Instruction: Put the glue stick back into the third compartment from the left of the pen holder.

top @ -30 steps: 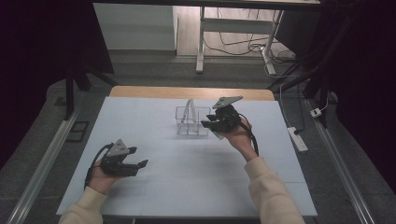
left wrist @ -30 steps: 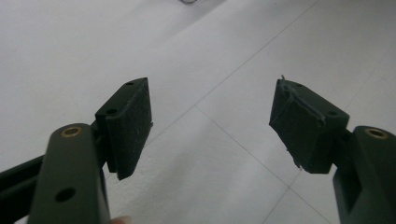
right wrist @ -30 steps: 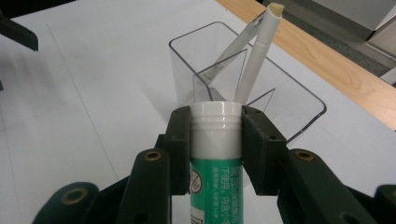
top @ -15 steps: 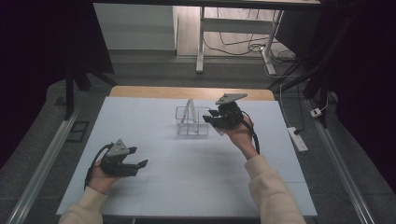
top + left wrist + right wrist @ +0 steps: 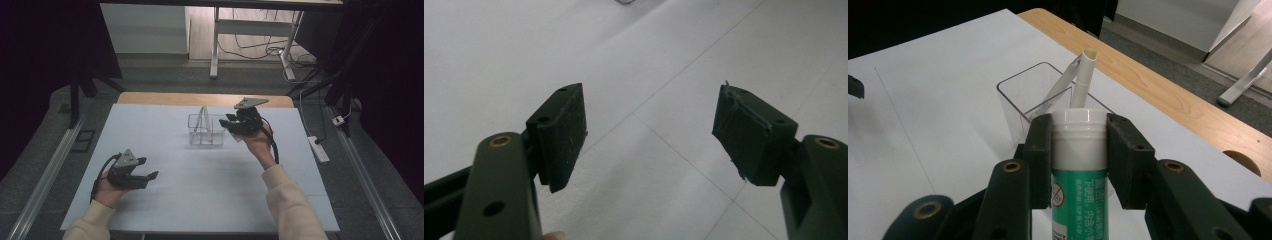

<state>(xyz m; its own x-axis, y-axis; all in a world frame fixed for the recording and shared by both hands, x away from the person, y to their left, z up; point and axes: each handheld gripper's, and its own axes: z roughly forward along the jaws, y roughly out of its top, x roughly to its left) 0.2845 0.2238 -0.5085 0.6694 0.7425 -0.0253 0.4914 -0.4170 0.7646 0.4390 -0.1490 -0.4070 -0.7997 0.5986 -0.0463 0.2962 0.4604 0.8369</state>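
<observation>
My right gripper [image 5: 1079, 159] is shut on a green tube with a white cap [image 5: 1079, 175], pads pressed to both sides near the cap. It hovers just right of a clear plastic holder [image 5: 205, 131] near the table's far middle; the same holder [image 5: 1033, 97] has white pens [image 5: 1083, 75] leaning in it. In the high view that gripper [image 5: 235, 126] is lifted off the table in the person's hand. My left gripper [image 5: 147, 169] rests low at the front left, open, and its own view shows its jaws [image 5: 649, 130] spread over bare white table.
The white table cover [image 5: 200, 190] ends in a wooden strip [image 5: 150, 98] at the far edge. A power strip [image 5: 318, 149] lies on the floor to the right. A desk frame with cables [image 5: 250, 45] stands beyond the table.
The right gripper with the tube has drifted slightly toward the holder. The left gripper has not moved.
</observation>
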